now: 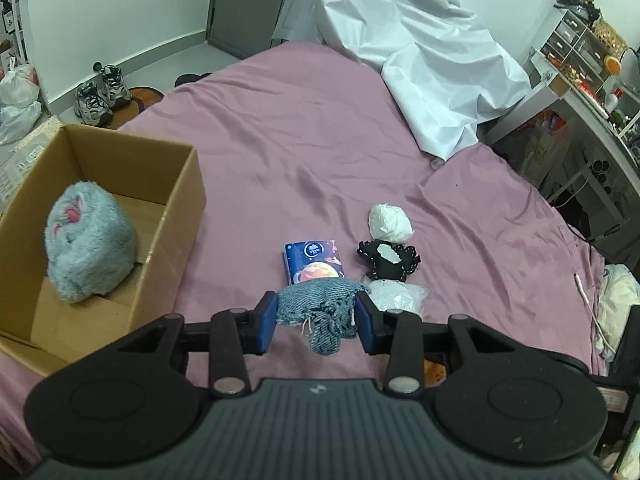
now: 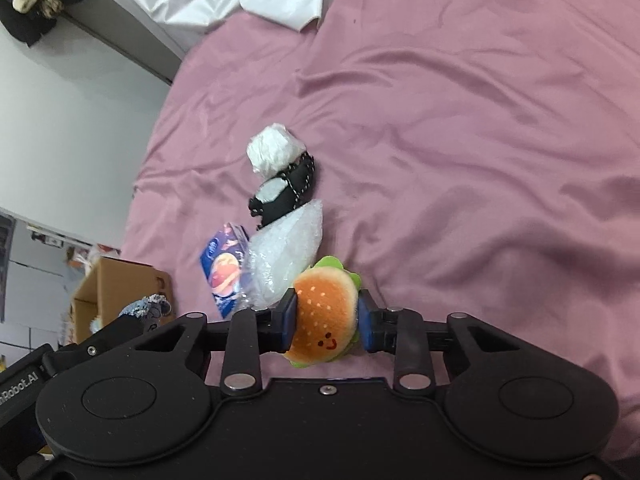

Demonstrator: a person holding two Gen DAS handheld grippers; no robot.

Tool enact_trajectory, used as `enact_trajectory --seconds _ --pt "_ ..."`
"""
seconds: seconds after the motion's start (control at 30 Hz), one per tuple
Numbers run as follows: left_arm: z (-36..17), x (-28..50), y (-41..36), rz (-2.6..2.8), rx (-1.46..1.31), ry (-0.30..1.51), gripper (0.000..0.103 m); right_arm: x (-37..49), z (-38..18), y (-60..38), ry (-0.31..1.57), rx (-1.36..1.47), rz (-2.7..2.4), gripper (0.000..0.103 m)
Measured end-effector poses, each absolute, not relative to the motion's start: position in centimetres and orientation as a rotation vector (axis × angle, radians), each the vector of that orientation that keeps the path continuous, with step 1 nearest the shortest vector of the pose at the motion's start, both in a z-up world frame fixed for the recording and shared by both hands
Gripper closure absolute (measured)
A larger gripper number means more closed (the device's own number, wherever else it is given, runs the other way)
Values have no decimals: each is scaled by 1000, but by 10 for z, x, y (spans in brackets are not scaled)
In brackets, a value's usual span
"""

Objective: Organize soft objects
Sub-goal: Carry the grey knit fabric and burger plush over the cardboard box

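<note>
I have two soft things in hand at once. The blue knitted cloth (image 1: pixel 320 312) sits pinched in my left gripper (image 1: pixel 316 316), both blue pads pressed into it, its frayed tail hanging below the jaws above the pink bedsheet (image 1: pixel 300 140). The burger plush (image 2: pixel 326 316) is squeezed in my right gripper (image 2: pixel 326 318), smiling face toward the camera, green lettuce edge poking out above and below the pads. Both tongs are clenched on their loads.

I judge this to be the carry step: both items are lifted and need to reach the cardboard box (image 1: pixel 182 200), which stands on the bed to my left with its flaps open. A grey fluffy plush (image 1: pixel 86 240) with pink markings already rests inside against the near-left wall, so the free floor is toward the far right corner.

Left on the sheet, bunched close together, are the space-print packet (image 1: pixel 314 260), the black studded pouch (image 1: pixel 390 260), the white wad (image 1: pixel 390 222) just beyond it, and a clear plastic bag (image 2: pixel 288 252) touching the pouch.

Next, I'd swing the left gripper over the box rim and release the cloth, then bring the right one across. The plush is the farther load, so I should keep the two rigs from crossing.
</note>
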State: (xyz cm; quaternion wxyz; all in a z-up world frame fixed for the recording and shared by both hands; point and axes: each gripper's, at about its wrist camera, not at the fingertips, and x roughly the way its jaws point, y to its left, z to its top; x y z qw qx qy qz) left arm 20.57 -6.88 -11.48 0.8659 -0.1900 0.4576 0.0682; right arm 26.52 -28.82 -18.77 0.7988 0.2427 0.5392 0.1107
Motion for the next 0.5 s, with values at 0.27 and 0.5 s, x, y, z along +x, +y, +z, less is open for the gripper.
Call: enact_trajectory --seconds 0.27,0.5 --pt "-95 191 -58 145 -410 919 63 250 -162 -295 1097 571 268 73" --pt "-77 181 -43 156 -430 880 63 239 -129 -287 1040 574 318 73"
